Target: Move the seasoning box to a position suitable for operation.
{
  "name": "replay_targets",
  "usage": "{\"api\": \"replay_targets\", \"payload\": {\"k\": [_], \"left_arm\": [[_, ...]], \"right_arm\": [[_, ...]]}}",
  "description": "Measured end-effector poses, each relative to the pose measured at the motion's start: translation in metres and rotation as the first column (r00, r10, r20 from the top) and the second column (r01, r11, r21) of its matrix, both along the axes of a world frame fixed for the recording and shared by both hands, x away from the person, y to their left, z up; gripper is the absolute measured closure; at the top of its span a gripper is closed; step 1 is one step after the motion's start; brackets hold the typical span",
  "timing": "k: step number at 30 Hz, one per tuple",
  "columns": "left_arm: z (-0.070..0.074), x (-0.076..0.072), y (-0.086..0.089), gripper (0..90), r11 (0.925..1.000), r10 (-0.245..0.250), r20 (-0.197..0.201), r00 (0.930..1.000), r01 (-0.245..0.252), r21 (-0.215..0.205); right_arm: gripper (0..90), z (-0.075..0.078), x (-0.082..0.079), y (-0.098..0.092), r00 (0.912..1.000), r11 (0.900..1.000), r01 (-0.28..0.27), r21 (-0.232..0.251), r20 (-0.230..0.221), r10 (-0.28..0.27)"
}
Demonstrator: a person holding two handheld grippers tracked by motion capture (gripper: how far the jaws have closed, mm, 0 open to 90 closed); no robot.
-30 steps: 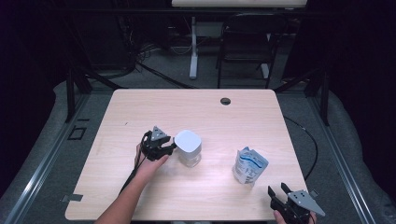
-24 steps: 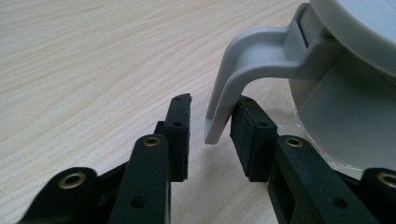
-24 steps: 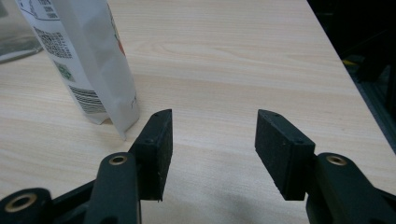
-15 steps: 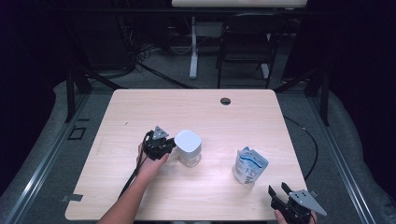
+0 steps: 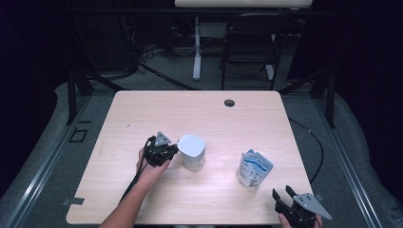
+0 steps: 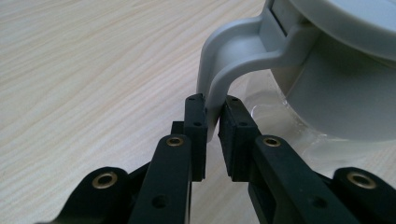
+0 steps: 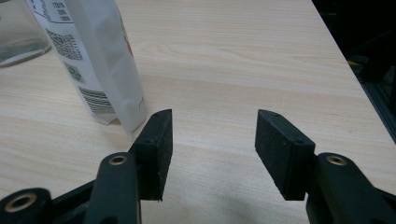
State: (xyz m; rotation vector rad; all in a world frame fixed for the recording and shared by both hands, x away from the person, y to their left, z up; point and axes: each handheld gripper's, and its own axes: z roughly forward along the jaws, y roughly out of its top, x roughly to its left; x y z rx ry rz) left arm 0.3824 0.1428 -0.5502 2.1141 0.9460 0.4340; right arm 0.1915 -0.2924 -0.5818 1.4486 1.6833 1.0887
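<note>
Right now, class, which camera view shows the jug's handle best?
The left gripper view: the grey handle arches close up, with the left gripper shut on its lower end. In the high view the jug is small and that gripper covers the handle. The right gripper view catches a corner of the jug's clear base.

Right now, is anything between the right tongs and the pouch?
Nothing visible. The right tongs stand open over bare table, and the pouch stands upright just ahead on their left side.
</note>
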Motion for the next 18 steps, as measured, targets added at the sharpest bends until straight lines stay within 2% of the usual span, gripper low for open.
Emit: {"api": "replay_targets", "payload": {"k": [9,18], "left_arm": [[-0.002,-0.017,0.008,81.7,0.9996,0.003,0.0,1.0,-0.003,-0.029],[-0.003,-0.031,0.009,81.3,0.9982,-0.039,-0.007,0.9992,0.039,-0.047]], "right_arm": [[46.6,0.0,0.001,-0.001,1.0,1.0,0.003,0.008,0.001,-0.003],[46.6,0.0,0.001,0.0,1.0,1.0,0.002,0.007,0.002,-0.002]]}}
